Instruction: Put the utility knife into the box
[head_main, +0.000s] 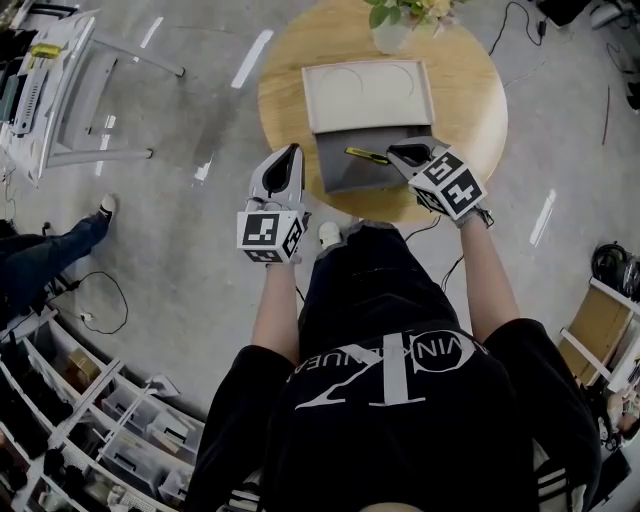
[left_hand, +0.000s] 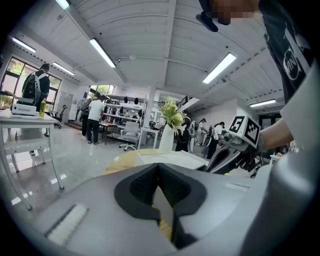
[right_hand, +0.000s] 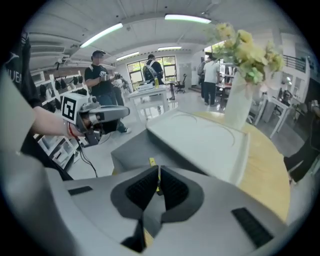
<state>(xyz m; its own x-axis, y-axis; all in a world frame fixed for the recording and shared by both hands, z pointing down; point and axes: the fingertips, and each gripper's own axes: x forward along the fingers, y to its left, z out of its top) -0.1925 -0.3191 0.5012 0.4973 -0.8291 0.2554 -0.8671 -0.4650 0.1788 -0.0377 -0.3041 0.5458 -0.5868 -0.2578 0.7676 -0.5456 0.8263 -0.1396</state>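
A yellow and black utility knife (head_main: 366, 155) hangs over the open grey box (head_main: 345, 178) on the round wooden table (head_main: 285, 95). My right gripper (head_main: 397, 155) is shut on the knife's right end, and the blade end points left. In the right gripper view the knife (right_hand: 152, 161) sticks out past the closed jaws above the box (right_hand: 132, 150). My left gripper (head_main: 292, 152) is off the table's left edge, shut and holding nothing. Its jaws meet in the left gripper view (left_hand: 159, 167).
The box's pale lid (head_main: 367, 95) lies open behind the box. A vase of flowers (head_main: 392, 25) stands at the table's far edge. A white rack (head_main: 75, 90) is on the floor to the left, and a person's leg (head_main: 50, 250) is nearby.
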